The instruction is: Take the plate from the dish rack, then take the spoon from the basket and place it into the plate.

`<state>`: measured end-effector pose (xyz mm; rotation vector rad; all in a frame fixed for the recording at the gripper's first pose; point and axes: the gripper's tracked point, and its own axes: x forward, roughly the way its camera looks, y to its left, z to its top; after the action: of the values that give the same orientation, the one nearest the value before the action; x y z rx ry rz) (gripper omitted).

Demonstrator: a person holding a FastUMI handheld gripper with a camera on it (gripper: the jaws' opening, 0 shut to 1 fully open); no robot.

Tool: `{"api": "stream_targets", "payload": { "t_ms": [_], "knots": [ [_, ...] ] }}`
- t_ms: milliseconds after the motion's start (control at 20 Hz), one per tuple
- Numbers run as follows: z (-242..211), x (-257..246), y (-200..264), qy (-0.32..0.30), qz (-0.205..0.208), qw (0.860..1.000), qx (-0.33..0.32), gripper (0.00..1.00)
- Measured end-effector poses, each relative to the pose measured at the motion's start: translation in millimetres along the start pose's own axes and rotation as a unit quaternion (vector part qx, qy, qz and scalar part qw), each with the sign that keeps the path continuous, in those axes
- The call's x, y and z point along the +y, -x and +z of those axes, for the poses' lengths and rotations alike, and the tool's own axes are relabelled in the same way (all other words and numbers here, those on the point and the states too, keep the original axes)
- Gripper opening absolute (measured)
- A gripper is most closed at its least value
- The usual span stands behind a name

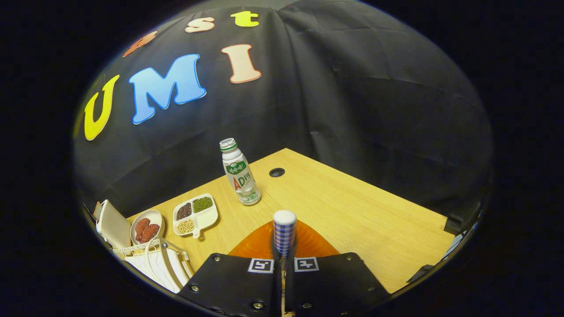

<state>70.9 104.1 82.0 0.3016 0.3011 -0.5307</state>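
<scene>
While the two black fingers are pressed together on it, a spoon with a blue-and-white checked handle (284,235) stands upright between them, its rounded white end uppermost; the bowl end is hidden below the gripper (284,264), jaws clamped on the handle.

Item, directly beyond and beneath the fingers: an orange translucent plate (308,244) lying flat on the pale wooden table (374,215), its visible part fanning out on either side of the handle. The spoon's long axis points up and away from the jaws, over the plate; whether the spoon touches the plate cannot be told.

Item, further ahead and slightly left: a white plastic drink bottle with a green label (240,174), upright, well apart from the plate.

Item, left of the fingers: a white divided dish of beans and grains (196,215); beside it a small white oval dish of reddish pieces (147,226); a white wire dish rack (152,259) nearest the gripper on that side, with a white boxy object (112,226) behind it.

Judgement: plate already out of the rack; the coming move turns on lowering the spoon straight onto the plate just ahead, then releasing.
</scene>
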Motion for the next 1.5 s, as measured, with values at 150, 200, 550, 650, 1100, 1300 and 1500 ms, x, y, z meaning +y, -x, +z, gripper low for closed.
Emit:
{"api": "stream_targets", "payload": {
  "t_ms": [150,200,550,650,1100,1300,1500],
  "knots": [
    [24.3,8.6,24.9,0.022,-0.001,0.999,-0.032,0.03],
    [33.6,10.9,35.7,0.031,-0.001,0.999,-0.045,0.03],
    [78.1,34.7,118.4,0.095,0.006,0.989,-0.115,0.03],
    [77.3,46.7,148.8,0.110,0.017,0.986,-0.127,0.03],
    [-0.9,128.9,265.1,0.175,0.104,0.972,-0.118,0.02],
    [-52.9,159.8,303.9,0.203,0.154,0.962,-0.095,0.03],
    [-99.5,179.2,328.2,0.215,0.190,0.954,-0.083,0.03]
  ]
}}
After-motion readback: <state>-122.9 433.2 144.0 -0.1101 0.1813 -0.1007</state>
